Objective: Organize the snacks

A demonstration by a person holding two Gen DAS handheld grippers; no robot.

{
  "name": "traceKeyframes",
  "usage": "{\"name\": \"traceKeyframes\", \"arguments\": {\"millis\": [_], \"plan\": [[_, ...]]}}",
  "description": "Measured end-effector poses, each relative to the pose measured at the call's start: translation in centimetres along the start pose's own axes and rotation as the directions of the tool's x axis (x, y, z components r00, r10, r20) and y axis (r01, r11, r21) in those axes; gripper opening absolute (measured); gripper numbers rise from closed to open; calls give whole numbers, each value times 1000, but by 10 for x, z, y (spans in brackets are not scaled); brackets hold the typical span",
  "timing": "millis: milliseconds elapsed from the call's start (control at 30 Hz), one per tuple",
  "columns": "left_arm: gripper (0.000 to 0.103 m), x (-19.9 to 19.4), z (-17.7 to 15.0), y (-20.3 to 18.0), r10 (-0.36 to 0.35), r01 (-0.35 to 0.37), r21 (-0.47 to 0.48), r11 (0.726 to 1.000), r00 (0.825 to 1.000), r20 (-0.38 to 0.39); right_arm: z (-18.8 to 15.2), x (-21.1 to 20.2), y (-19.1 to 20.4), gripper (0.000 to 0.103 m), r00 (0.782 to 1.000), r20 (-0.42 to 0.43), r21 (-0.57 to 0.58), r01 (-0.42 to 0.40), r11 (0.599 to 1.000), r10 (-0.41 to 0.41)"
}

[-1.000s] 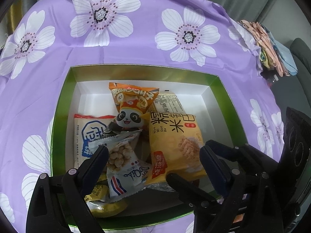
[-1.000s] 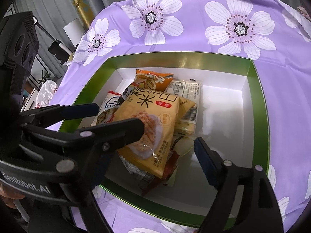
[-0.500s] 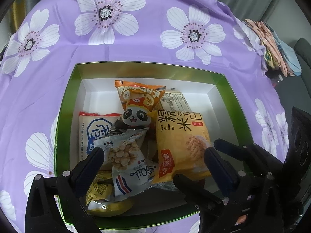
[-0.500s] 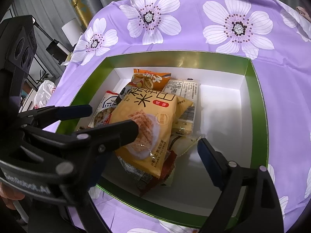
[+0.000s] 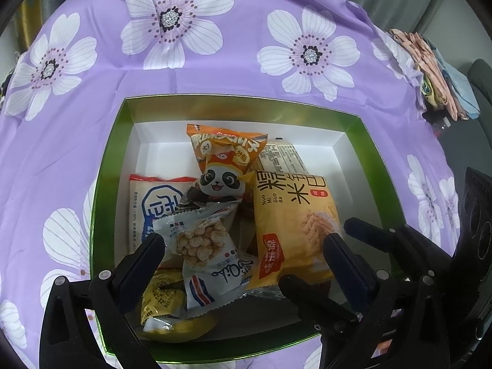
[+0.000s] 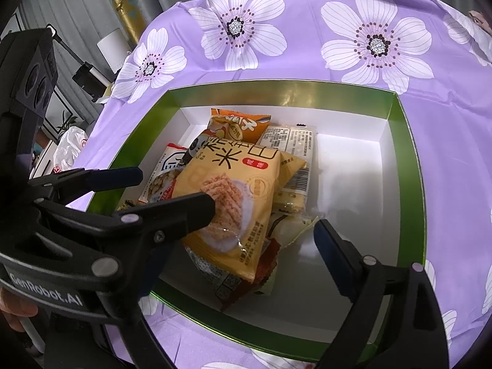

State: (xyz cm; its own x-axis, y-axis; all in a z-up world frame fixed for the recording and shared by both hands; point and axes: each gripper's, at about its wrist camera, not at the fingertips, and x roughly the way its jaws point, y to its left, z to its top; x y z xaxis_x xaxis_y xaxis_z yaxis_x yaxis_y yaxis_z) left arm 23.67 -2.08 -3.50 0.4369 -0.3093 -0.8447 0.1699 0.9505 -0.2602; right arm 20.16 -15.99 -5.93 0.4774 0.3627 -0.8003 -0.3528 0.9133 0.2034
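Observation:
A green box [image 5: 104,184] with a white inside holds several snack packs. A yellow rice-cracker pack [image 5: 292,224] lies on top at the right of the pile; it also shows in the right wrist view [image 6: 233,203]. An orange panda pack [image 5: 224,160], a clear nut pack [image 5: 203,243] and a white and blue pack [image 5: 153,206] lie beside it. My left gripper [image 5: 243,252] is open above the near part of the pile. My right gripper [image 6: 264,218] is open above the yellow pack, holding nothing. The box also shows in the right wrist view [image 6: 409,166].
The box sits on a purple cloth with white flowers [image 5: 215,70]. The right half of the box floor [image 6: 353,184] is bare white. Folded cloths [image 5: 436,70] lie at the far right edge. Curtains and a lamp [image 6: 107,43] stand beyond the table's left side.
Both grippers have drawn back and up a little from the box, so the box looks slightly smaller and further. The snack packs have not moved. Both jaws stay open.

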Motion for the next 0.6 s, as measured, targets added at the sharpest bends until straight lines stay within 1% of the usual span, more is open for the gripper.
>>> {"name": "traceKeyframes", "arguments": {"millis": [167,267,367,600], "plan": [[102,1,-1,0,28,-28,1,1000,1000,-6,0,1,1,96,1000,1,-2,1,1000,-1],[102,1,-1,0,24,-24,1,1000,1000,-7,1,1,2,98,1000,4,-5,4,1000,-4],[102,0,-1,-1,45,-45,5,999,999,-8,0,0,3,98,1000,8,-6,5,1000,-5],[102,-3,-1,0,59,-59,-2,998,998,1,0,-1,7,99,1000,11,-21,16,1000,-15]]}}
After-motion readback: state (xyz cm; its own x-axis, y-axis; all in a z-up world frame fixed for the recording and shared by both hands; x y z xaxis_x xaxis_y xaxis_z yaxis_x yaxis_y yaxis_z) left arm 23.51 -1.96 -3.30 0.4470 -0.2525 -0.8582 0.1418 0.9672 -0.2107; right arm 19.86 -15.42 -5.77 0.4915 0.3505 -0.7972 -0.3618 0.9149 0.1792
